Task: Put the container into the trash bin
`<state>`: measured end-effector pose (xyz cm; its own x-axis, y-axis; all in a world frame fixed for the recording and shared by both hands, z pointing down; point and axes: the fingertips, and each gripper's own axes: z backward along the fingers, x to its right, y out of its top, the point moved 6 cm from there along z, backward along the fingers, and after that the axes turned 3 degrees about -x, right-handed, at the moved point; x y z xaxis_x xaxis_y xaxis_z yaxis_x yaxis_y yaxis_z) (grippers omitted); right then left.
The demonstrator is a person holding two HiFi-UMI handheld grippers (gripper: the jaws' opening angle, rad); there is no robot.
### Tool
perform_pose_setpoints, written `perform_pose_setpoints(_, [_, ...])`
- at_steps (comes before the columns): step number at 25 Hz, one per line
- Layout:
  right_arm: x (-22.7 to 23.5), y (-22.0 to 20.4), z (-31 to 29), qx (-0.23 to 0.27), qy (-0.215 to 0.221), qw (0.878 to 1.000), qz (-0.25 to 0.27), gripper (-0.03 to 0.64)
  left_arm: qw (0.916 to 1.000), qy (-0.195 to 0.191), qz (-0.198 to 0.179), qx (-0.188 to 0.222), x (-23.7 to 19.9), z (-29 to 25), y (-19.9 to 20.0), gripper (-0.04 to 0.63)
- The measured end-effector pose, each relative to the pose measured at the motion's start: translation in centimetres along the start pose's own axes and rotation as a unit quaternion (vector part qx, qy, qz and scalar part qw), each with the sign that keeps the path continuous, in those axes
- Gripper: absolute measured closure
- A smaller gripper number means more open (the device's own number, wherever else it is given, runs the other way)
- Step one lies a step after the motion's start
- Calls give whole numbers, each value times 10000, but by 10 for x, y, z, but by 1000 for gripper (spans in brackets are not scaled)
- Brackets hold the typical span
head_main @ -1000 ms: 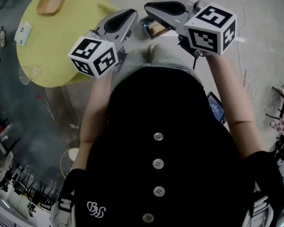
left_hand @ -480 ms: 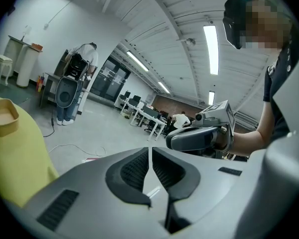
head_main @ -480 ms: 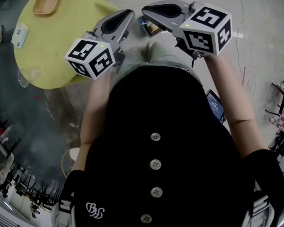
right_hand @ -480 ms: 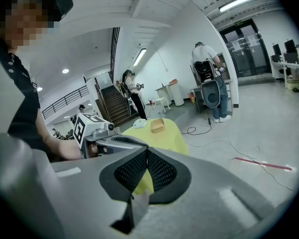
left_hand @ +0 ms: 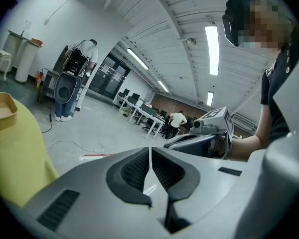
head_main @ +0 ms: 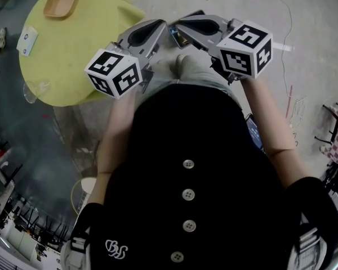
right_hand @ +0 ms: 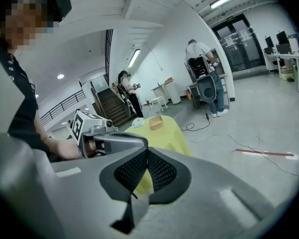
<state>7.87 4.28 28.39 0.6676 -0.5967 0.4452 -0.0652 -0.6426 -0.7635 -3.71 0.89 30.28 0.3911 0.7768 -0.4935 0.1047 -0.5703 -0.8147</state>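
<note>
Showing left gripper, right gripper, both closed; one yellow table

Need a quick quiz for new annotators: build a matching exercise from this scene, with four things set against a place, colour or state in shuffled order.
Things:
1. round table
2. wooden tray
3. white card
4. left tool

Descriptions:
A. shut, with nothing between its jaws
B. yellow
C. on the table, at its left edge in the head view
D. on the table, near its top edge in the head view

Pairs: 1-B; 2-D; 3-C; 4-A
</note>
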Motion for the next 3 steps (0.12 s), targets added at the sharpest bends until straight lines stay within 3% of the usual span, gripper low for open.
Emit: perform_pose_setpoints(3, [-3, -11, 1, 88, -75, 9996, -258, 614, 9997, -164, 152, -54, 5, 1, -6, 569])
